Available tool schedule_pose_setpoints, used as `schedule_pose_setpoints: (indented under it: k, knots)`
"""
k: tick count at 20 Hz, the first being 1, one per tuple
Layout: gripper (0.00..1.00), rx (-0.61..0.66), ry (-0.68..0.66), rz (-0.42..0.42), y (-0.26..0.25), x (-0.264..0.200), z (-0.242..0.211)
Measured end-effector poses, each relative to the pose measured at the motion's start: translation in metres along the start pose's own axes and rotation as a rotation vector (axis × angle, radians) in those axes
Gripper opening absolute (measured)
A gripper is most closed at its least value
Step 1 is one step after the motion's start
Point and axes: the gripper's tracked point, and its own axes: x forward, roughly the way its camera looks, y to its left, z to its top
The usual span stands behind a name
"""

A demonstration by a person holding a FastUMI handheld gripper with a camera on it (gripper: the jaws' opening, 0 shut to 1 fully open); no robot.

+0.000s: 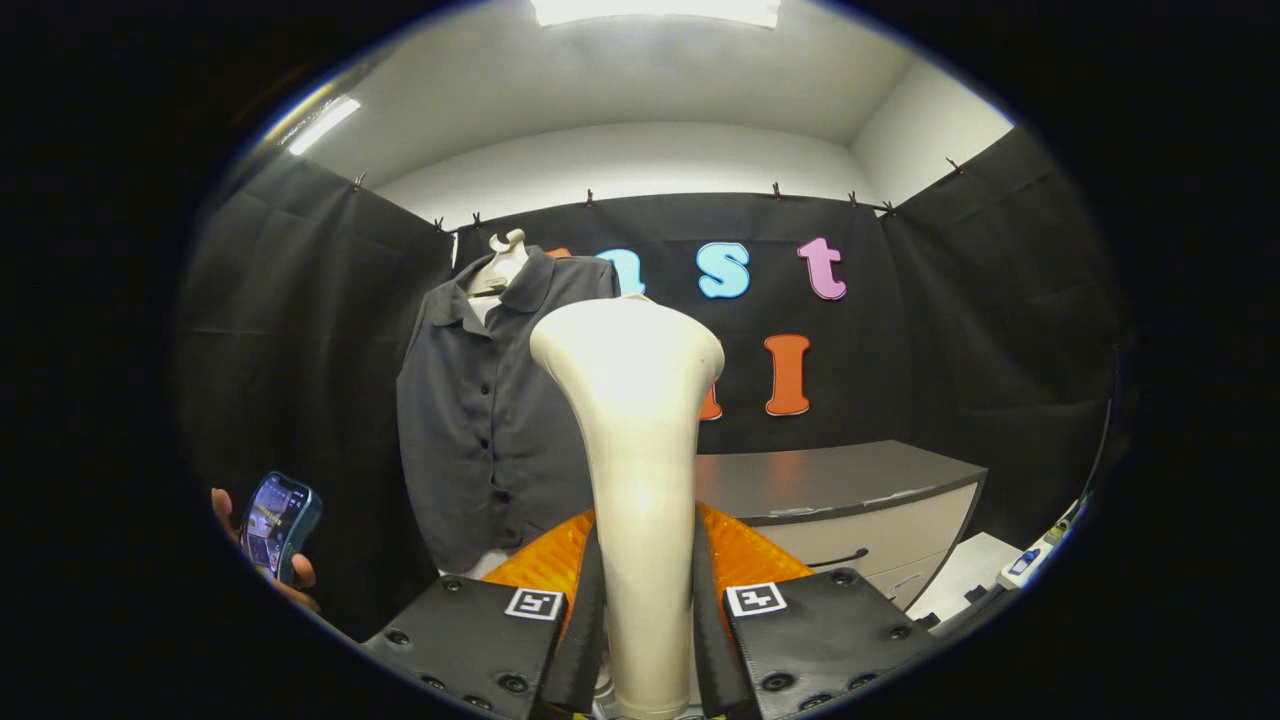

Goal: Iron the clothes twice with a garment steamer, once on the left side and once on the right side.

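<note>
- Shirt [480, 420]: dark, buttoned, hung on a pale form with a hook at the neck, against the booth wall. It sits beyond the fingers and off to one side of the steamer head, well apart from it. No contact.
- Cabinet [850, 500]: grey top, pale drawer fronts, beyond the fingers on the side away from the shirt. Small items on a white ledge next to it, too small to identify.
- Steamer [640, 470]: cream body, upright between the fingers, narrow handle flaring to a broad head that rises in front of the shirt's edge. No steam visible.
- Gripper [645, 620]: both fingers pressed against the steamer handle, one on each side; closed firmly on it.
- Phone [278, 525]: held in a person's hand [300, 580], below the shirt's hem side.
- Progress (judgement): grasp step done. Neither the left nor the right pass looks started, since the head is off the fabric. Remaining: bring the head to the shirt, run both sides.
</note>
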Motion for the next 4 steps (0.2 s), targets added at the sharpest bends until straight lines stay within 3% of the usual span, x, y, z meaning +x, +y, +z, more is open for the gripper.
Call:
schedule_pose_setpoints:
  k: [4]
  knots:
    - [0.46, 0.006, -0.001, -0.011, -0.0012, -0.0027, -0.0020]
